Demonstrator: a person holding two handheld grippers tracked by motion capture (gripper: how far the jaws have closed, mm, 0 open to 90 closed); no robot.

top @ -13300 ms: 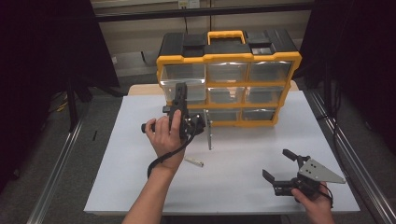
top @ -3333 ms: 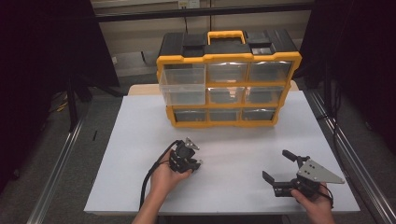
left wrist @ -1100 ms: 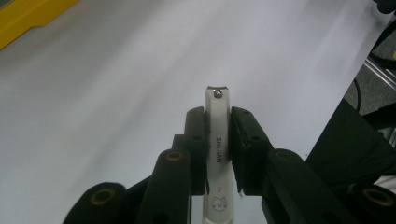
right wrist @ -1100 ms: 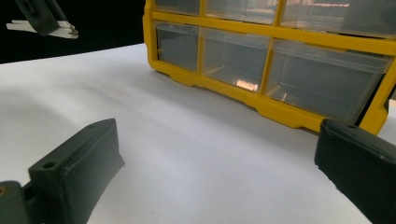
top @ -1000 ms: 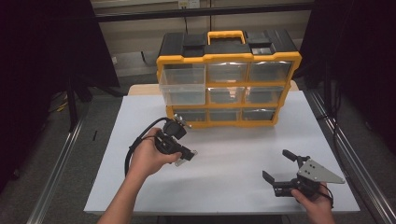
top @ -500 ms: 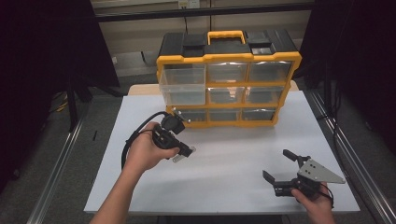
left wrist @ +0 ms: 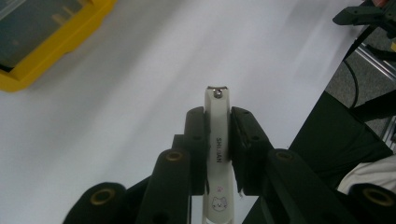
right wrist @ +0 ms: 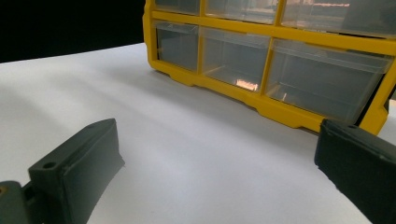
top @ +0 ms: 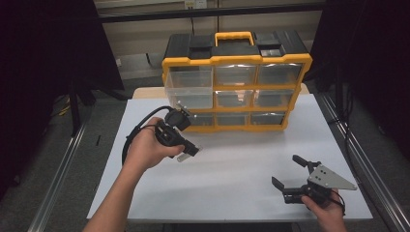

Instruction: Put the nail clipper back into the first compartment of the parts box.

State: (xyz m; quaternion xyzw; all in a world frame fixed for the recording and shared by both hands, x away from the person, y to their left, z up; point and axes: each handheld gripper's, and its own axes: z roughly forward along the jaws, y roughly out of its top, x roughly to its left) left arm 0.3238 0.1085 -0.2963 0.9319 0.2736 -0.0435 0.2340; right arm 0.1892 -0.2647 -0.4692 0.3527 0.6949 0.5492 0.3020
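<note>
I count one nail clipper (left wrist: pixel 217 140), clamped between the jaws of my left gripper (top: pixel 186 147); its white handle reads, I think, "SHUJIAN", with one cat face below. My right gripper (top: pixel 295 176) stands released. One yellow organizer (top: pixel 237 82) beyond both shows nine drawers

Dim room, white table (top: pixel 232 174) brightly lit (soft shadows); near jaws blurred, slight drawer glare.

Drawer cabinet (top: pixel 237 82) at table (top: pixel 232 188) rear; nail clipper (left wrist: pixel 217 140) before it, left.
</note>
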